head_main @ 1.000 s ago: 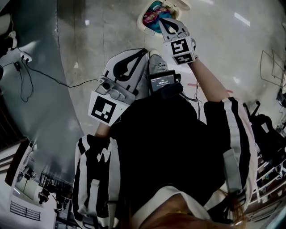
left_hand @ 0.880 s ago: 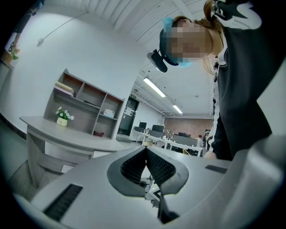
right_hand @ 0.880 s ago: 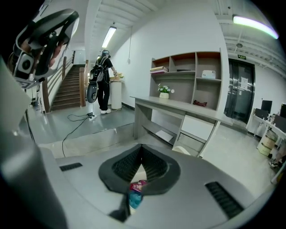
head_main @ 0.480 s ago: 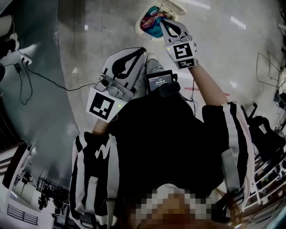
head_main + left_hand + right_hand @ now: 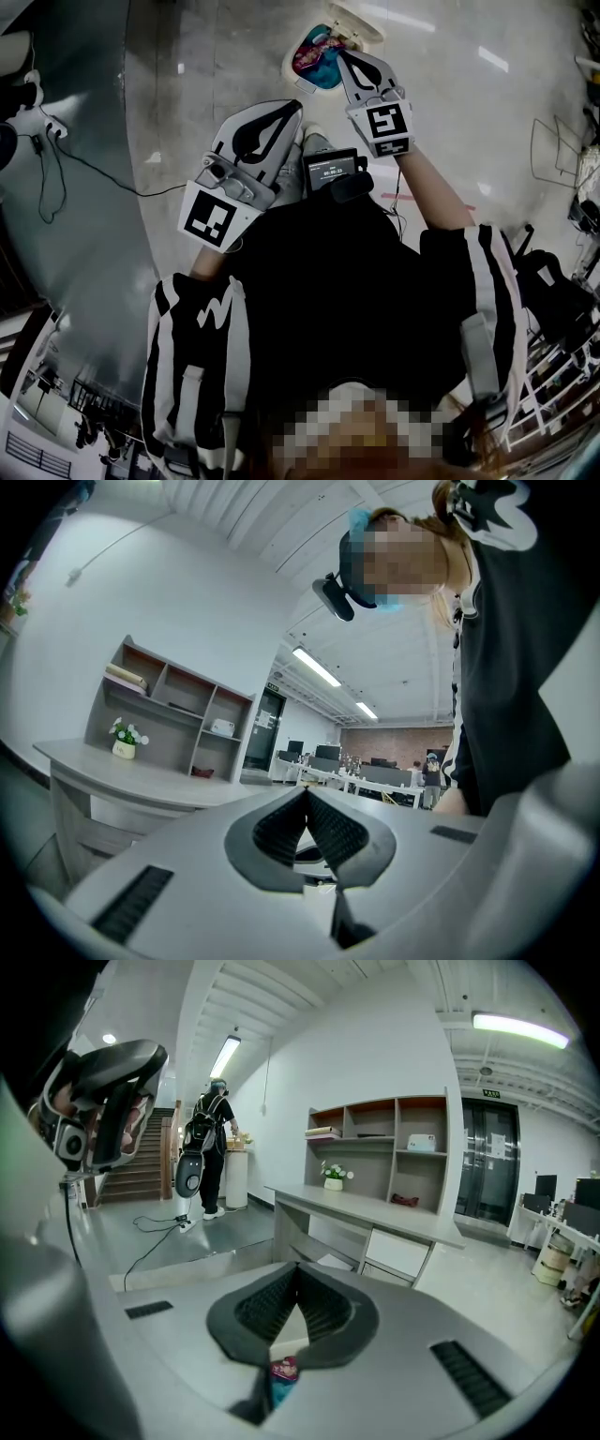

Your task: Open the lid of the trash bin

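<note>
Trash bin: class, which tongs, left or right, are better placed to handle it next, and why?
Likely right. The right tongs are at the trash bin; the left tongs sit back by the person's body, apart from it.

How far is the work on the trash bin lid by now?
Done, it seems: the lid stands tilted back and the trash bin shows colourful rubbish. In hand: nothing; the right gripper hangs over the bin, jaws together, empty, and the left gripper likewise near the body. Left: probably only to draw away.
</note>
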Demonstrator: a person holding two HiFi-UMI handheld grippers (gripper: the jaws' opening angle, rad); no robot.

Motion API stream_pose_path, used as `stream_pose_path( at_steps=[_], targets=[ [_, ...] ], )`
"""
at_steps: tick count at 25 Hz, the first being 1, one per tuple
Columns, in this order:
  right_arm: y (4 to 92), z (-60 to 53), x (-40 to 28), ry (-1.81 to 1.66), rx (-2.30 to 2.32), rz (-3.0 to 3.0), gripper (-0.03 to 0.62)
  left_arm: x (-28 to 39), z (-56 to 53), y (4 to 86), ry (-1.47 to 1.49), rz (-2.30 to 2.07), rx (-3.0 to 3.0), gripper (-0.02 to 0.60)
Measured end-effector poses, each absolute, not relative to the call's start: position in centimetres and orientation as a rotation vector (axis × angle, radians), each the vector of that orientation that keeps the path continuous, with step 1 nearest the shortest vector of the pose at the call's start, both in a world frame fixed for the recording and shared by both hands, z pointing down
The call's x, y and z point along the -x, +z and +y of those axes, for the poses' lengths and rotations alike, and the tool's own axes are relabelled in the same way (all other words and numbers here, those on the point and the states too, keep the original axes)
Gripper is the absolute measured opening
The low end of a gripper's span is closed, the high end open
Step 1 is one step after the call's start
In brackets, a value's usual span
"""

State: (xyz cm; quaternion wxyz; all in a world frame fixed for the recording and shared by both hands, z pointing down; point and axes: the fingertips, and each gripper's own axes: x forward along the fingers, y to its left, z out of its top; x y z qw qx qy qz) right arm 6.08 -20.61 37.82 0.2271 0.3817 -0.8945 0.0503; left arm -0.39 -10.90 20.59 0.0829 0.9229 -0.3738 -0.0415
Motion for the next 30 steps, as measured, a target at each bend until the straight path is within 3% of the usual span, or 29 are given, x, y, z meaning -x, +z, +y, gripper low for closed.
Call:
stream_pose_path(
  at_steps=[30],
  targets=[
    [27.1,-20.0,-8.4,0.094,-1.267,-2.594,0.008,0.8,-12.1,16.0,-0.178,-1.136,-2.850,0.005]
  ],
)
